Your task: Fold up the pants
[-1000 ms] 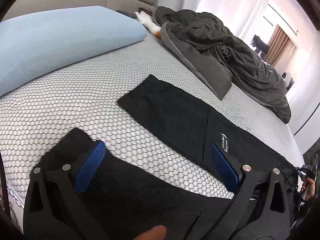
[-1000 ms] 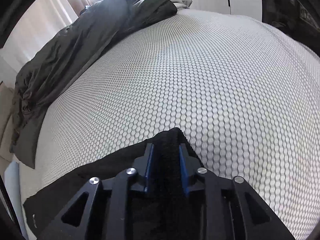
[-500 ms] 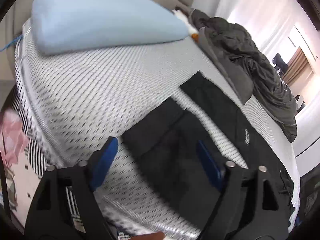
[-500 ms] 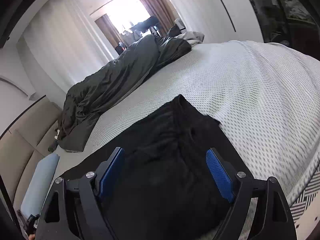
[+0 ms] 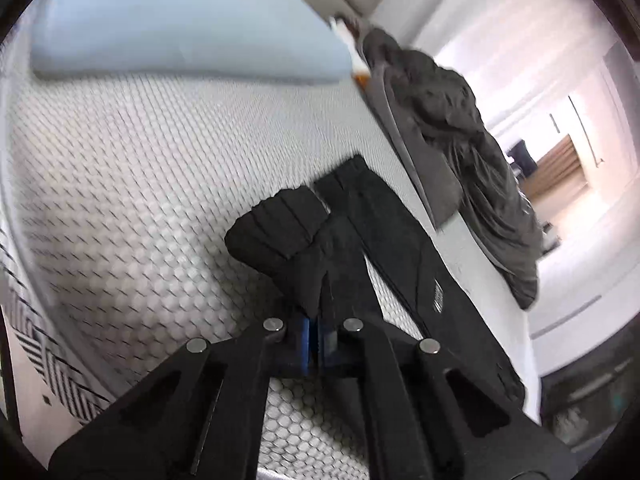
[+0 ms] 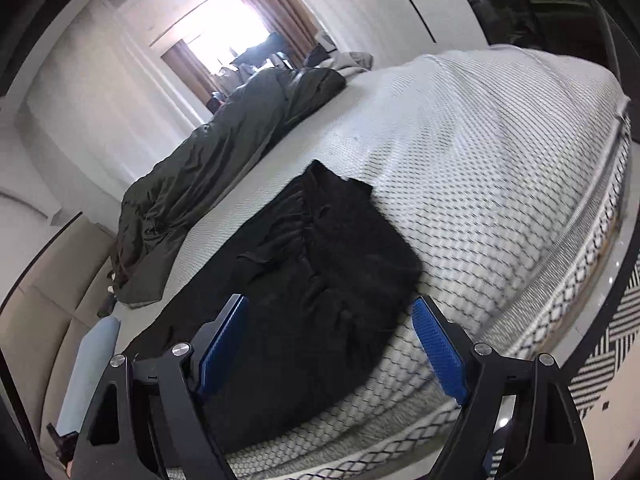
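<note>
Black pants (image 5: 404,256) lie on a bed with a white honeycomb-patterned cover (image 5: 152,184). My left gripper (image 5: 318,340) is shut on the near leg of the pants and holds its cuff end (image 5: 280,228) lifted above the bed. The other leg lies flat beyond it. In the right wrist view the waist part of the pants (image 6: 320,256) lies flat near the bed's edge. My right gripper (image 6: 328,348) is open and empty, just above and in front of the waist.
A light blue pillow (image 5: 180,28) lies at the head of the bed. A dark grey duvet (image 5: 460,132) is bunched along the far side and also shows in the right wrist view (image 6: 224,160). A black-and-white patterned floor (image 6: 600,364) lies beyond the bed's edge.
My left gripper has shut on the near pant leg and lifted its end. My right gripper has let go of the waist, opened and drawn back.
</note>
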### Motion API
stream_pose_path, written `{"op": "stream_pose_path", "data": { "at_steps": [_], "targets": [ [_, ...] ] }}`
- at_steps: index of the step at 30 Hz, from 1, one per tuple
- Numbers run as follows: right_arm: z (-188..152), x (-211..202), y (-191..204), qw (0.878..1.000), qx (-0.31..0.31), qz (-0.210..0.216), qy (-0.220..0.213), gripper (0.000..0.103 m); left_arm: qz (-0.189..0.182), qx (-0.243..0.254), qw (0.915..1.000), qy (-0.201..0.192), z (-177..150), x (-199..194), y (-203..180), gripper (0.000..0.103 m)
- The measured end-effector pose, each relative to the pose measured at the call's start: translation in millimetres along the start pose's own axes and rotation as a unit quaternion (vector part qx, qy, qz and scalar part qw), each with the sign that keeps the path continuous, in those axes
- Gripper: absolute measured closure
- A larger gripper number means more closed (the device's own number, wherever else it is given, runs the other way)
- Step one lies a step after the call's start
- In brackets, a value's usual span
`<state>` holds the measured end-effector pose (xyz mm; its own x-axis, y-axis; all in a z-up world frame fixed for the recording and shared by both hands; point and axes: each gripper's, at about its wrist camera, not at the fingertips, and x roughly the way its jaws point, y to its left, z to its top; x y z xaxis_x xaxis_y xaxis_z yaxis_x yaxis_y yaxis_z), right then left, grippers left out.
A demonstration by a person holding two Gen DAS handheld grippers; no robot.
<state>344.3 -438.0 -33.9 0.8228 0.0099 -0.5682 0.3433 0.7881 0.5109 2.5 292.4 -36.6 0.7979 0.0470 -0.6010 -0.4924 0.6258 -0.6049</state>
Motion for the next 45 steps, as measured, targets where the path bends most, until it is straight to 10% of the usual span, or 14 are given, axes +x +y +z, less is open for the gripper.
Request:
{"op": "stream_pose_path", "data": {
  "at_steps": [8,10,12,21,32,45],
  "targets": [
    [0,52,-17,0.997,0.030,0.047,0.055,0.032,0.035,0.013,0.9993,0.007,-7,10,-15,0.103],
    [5,67,-18,0.996,0.030,0.053,0.069,0.073,0.038,0.013,0.9992,0.010,-6,16,-19,0.103],
    [5,72,-24,0.995,0.033,0.052,0.085,0.090,0.037,0.012,0.9992,0.008,-7,18,-22,0.103],
    [-12,37,-45,0.997,0.040,0.042,0.052,0.091,0.044,0.019,0.9985,0.027,-9,29,-21,0.103],
    [58,1,37,0.996,0.000,0.075,-0.057,0.092,0.025,0.057,0.9980,-0.009,39,20,-96,0.103],
    [196,173,138,0.999,-0.036,-0.002,-0.015,0.081,0.098,0.068,0.9922,0.036,131,180,-190,0.097]
  ]
}}
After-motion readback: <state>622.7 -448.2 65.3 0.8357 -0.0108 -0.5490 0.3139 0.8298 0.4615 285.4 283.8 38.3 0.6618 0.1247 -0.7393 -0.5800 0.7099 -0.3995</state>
